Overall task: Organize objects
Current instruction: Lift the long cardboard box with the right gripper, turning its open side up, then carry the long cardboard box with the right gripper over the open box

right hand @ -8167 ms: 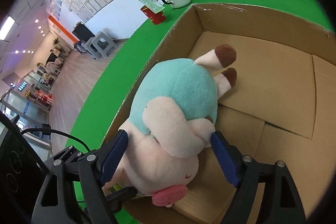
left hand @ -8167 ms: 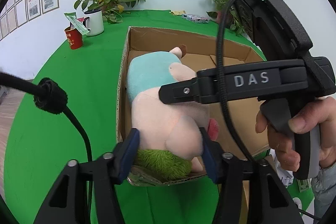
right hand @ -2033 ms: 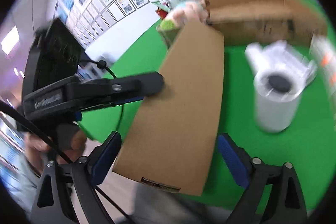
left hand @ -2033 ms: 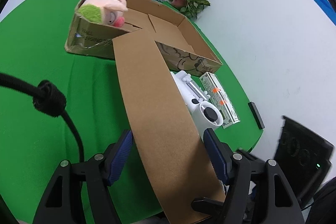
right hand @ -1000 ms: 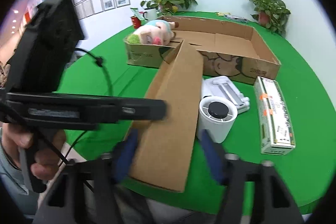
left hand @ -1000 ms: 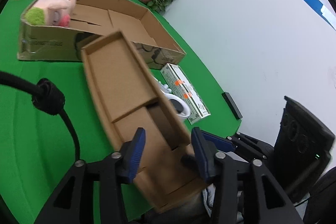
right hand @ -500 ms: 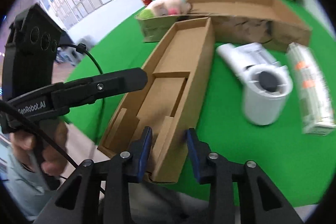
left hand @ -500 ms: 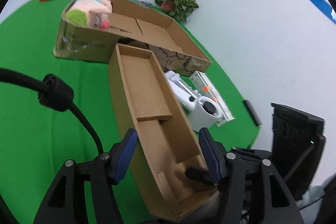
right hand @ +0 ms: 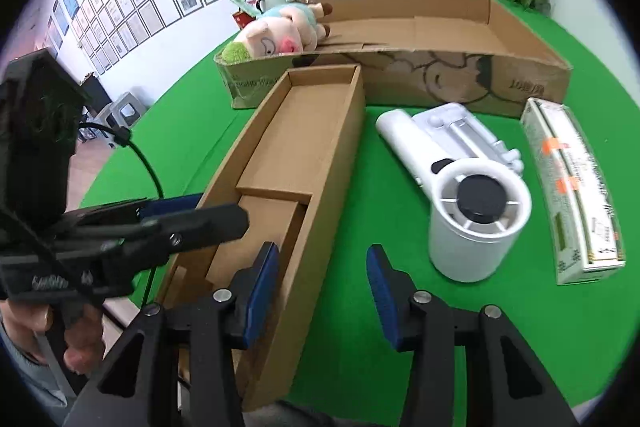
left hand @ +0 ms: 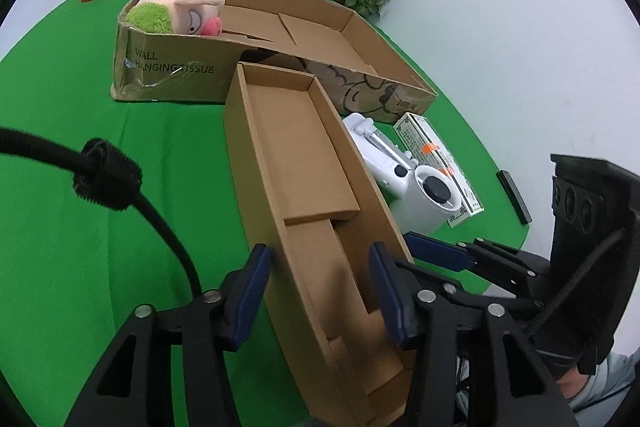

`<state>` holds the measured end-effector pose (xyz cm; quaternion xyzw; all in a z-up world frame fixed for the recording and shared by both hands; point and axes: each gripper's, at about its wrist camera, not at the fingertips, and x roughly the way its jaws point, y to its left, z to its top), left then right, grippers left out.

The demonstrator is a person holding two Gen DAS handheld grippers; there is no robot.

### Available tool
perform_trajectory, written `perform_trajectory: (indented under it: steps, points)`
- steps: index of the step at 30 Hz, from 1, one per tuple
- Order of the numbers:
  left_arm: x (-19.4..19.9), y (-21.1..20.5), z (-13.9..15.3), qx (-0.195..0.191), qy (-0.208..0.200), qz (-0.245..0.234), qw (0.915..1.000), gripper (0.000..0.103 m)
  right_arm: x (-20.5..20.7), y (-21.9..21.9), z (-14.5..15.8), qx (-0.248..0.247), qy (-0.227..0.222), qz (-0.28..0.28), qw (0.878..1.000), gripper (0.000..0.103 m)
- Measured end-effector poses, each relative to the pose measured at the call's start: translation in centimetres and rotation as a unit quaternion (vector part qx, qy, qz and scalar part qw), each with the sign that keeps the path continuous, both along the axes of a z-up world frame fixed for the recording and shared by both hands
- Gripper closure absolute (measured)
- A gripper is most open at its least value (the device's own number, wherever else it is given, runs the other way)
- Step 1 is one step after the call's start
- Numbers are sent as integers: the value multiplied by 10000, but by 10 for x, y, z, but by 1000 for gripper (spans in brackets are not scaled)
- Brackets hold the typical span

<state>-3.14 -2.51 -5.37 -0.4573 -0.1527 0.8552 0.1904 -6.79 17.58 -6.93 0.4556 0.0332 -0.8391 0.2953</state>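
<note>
On the green surface [left hand: 80, 187], a narrow box [left hand: 296, 147] lies open side up. Its far end is just beside the front wall of the carton [left hand: 176, 67], and its near end seems to reach past the surface's edge toward the person. A plush pig [left hand: 180, 7] lies in the carton's left end. To the right of the box stand a white fan [right hand: 476, 211] and, beyond it, a long pack [right hand: 572, 187], both loose on the surface.

Both tools are at the box's near end. The left gripper [left hand: 320, 279] has its fingers astride the left wall and is closing, with that wall between them, though I see no pad pressed on the card. The right gripper [right hand: 320, 275] straddles the right wall, one finger inside and one over the green. It is opening, and there is a clear gap beside the outer finger.

The step looks like settling or re-gripping the box so the loose things can go into it. To do it well, each wall should be taken low and square so the thin card does not buckle. The two hands should work level with each other, since the box is long and will twist if one side leads. Pushing it further onto the surface would stop it tipping off the edge. The right side needs care, because the fan stands close to that wall and could be knocked.
</note>
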Motion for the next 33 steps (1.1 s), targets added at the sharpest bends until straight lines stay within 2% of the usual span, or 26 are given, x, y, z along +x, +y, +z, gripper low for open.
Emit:
perform_trajectory:
  steps: [5, 8, 13, 22, 26, 33]
  points:
    - [15, -1, -4, 236, -120, 8, 9996, 61, 16, 4, 3, 17, 38, 155, 9999, 84]
    - [18, 3, -3, 159, -103, 40, 9998, 62, 21, 3, 5, 81, 107, 189, 9997, 84]
    - [9, 3, -8, -29, -189, 104, 9998, 75, 5, -5, -1, 119, 47, 60, 9999, 84]
    - [7, 4, -10, -283, -195, 162, 9993, 82, 6, -9, 0, 238, 199, -40, 9995, 88]
    - [10, 6, -1, -380, -80, 158, 9991, 83, 10, -9, 10, 259, 511, -79, 9983, 89]
    - [12, 9, 31, -559, 349, 235, 9976, 84, 11, -5, 34, 62, 954, -169, 9953, 89]
